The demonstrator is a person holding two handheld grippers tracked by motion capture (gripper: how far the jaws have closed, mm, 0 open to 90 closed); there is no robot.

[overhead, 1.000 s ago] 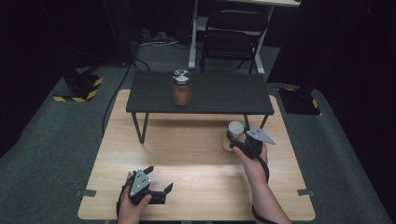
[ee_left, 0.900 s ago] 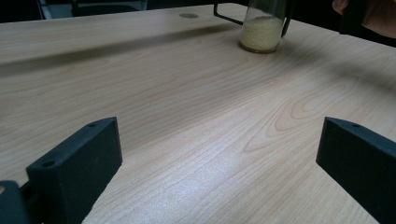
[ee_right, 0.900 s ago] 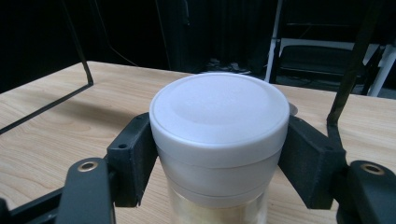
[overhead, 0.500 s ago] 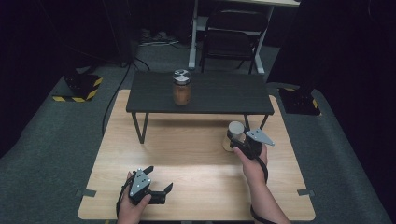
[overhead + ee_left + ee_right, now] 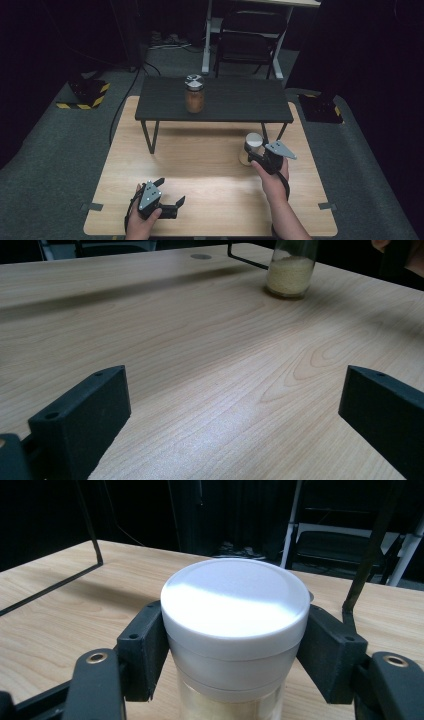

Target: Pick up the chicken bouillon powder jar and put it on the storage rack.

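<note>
A person's right gripper (image 5: pixel 261 156) closes its fingers (image 5: pixel 142 650) on the white lid (image 5: pixel 235 607) of a glass jar (image 5: pixel 251 148) of pale grains, which stands on the light wooden table (image 5: pixel 210 165) toward its right side, just in front of the low black shelf (image 5: pixel 215 100). In the right gripper view, both fingers press against opposite sides of the lid, and one thin black leg (image 5: pixel 367 550) of the shelf rises close behind the jar. The left gripper (image 5: pixel 167 197) rests near the front edge of the table, at the left, its fingers (image 5: pixel 82 417) spread wide with nothing between them. From the left gripper view, a broad stretch of bare wood lies open between that gripper and the jar, well apart. A second jar (image 5: pixel 194 93), filled with brown contents and capped with a black-and-white lid, stands on the shelf, left of its centre and back from its front edge. The jar in the right gripper sits well in from the table's right edge, beyond which grey carpet (image 5: pixel 365 165) surrounds the table.
</note>
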